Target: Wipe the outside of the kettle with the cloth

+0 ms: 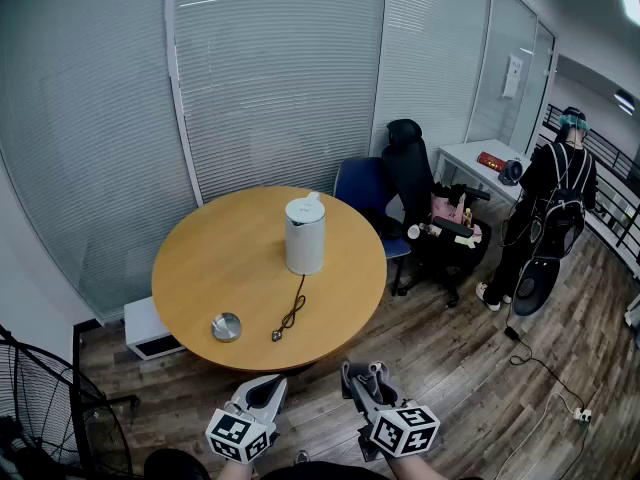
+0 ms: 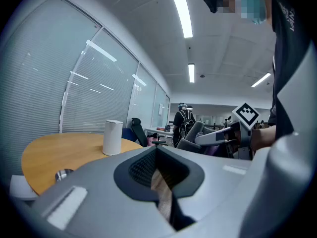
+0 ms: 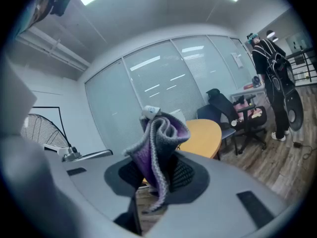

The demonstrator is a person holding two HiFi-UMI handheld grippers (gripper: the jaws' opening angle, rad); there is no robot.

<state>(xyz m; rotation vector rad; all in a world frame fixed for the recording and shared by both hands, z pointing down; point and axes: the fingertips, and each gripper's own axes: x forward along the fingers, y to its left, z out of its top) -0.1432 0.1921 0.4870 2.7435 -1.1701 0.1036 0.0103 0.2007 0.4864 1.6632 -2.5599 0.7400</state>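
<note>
A white kettle (image 1: 305, 236) stands upright near the middle of the round wooden table (image 1: 215, 258), with its black cord (image 1: 291, 316) trailing toward the near edge. Both grippers hover over the floor in front of the table, well short of the kettle. My left gripper (image 1: 268, 384) is shut with nothing between its jaws (image 2: 158, 152); the kettle (image 2: 113, 137) shows far ahead on its left. My right gripper (image 1: 360, 373) is shut on a purple and grey knitted cloth (image 3: 159, 143), which stands up from the jaws and hides most of the kettle (image 3: 149, 111) behind it.
A small round metal disc (image 1: 226, 326) lies on the table's near left. Office chairs (image 1: 410, 183) stand to the right of the table, and a person (image 1: 550, 213) stands farther right. A fan (image 1: 40, 408) is at the lower left. Glass walls with blinds are behind.
</note>
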